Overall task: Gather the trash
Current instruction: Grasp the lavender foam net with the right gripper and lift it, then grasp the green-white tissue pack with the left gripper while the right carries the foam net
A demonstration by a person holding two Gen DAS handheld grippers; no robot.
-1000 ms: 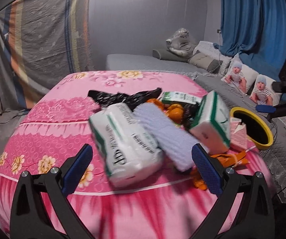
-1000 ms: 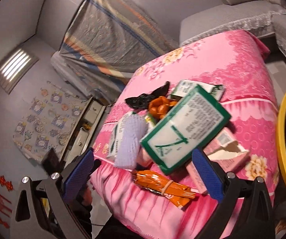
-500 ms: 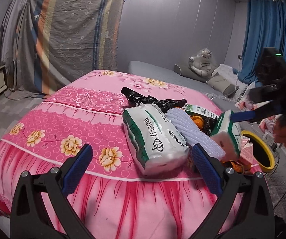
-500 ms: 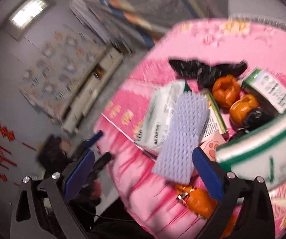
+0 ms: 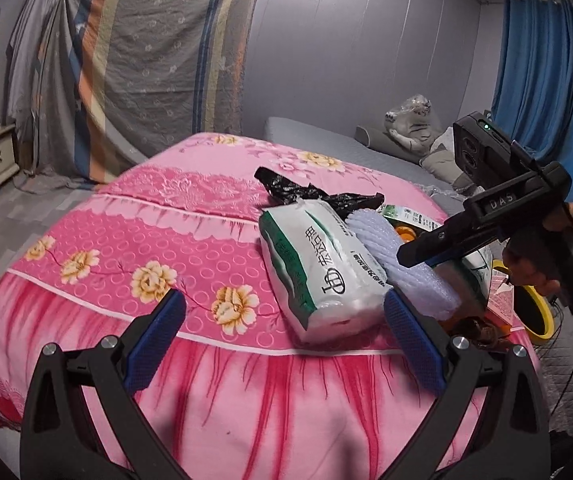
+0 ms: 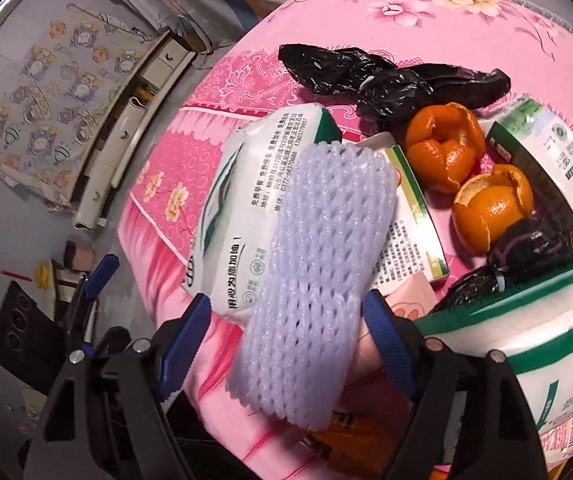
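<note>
Pink floral bedding (image 5: pixel 134 240) covered the bed on which the trash had been heaped, with a striped sheet (image 5: pixel 154 64) hung behind it. At the left, the left gripper (image 5: pixel 284 334) was held back from the pile, its fingers spread wide and empty, apparently kept clear while the other hand worked. Ahead of it lay a white-and-green plastic package (image 5: pixel 318 264), and on that package rested a lavender foam fruit net (image 6: pixel 318 264). Around the net the right gripper (image 6: pixel 286 334) had been brought steeply down; its fingers, which had just been closing, straddled the net without visibly pressing it, presumably so that the light top piece could be lifted first. Further right lay a black plastic bag (image 6: pixel 386 76), orange peels (image 6: pixel 446 144) and green-edged cartons (image 6: pixel 546 176). A yellow-rimmed bin (image 5: pixel 534 312), probably the destination, stood beside the bed.
</note>
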